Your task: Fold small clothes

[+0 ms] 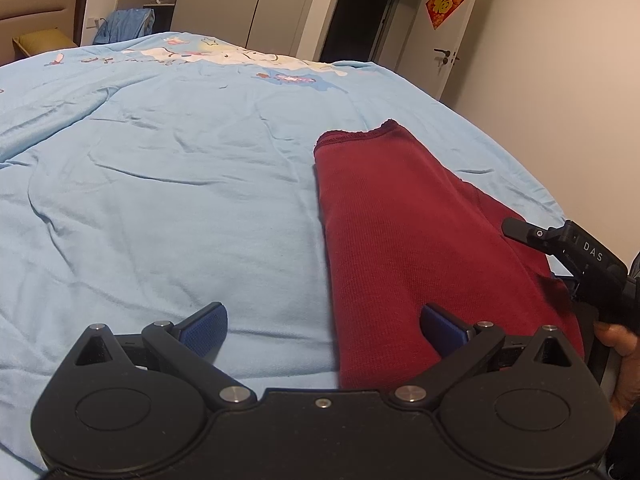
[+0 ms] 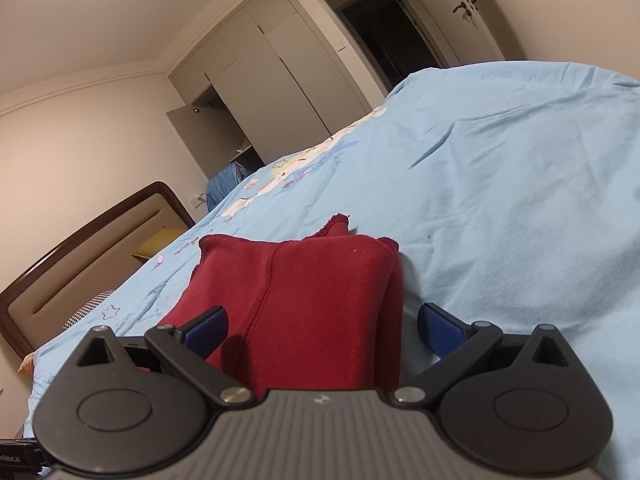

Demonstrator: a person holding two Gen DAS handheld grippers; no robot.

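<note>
L tongs [image 1: 323, 330] sit low over the bed, jaws spread wide, nothing between the blue pads [image 1: 204, 330]; the L pad is over bare sheet, the R pad over the near L edge of the dark red garment [image 1: 404, 240]. R tongs [image 2: 322, 332] also spread wide and level w/ the bed, garment's near end lying between the pads but not pinched; L pad is over the red cloth, R pad just beside its R edge over the sheet. In the left wrist view the R tongs come in from the right, one finger [image 1: 520, 232] reaching over the garment's R side, w/ the person's hand [image 1: 618, 360] gripping the body behind it. Garment is folded into a long narrow strip running away from both tongs, hemmed far end lying flat w/ one corner slightly lifted. Light blue sheet [image 1: 168, 184] is wrinkled, w/ lots of open room to the L of the garment and beyond it; bed's R edge is near the garment's R side. Further off: cartoon print [image 1: 224, 54] on the sheet, headboard [image 1: 44, 12] at far L, blue cloth heap [image 1: 126, 26] past the bed, wardrobe doors [image 1: 280, 4], dark doorway [image 1: 360, 12], red wall decoration [image 1: 444, 2].
</note>
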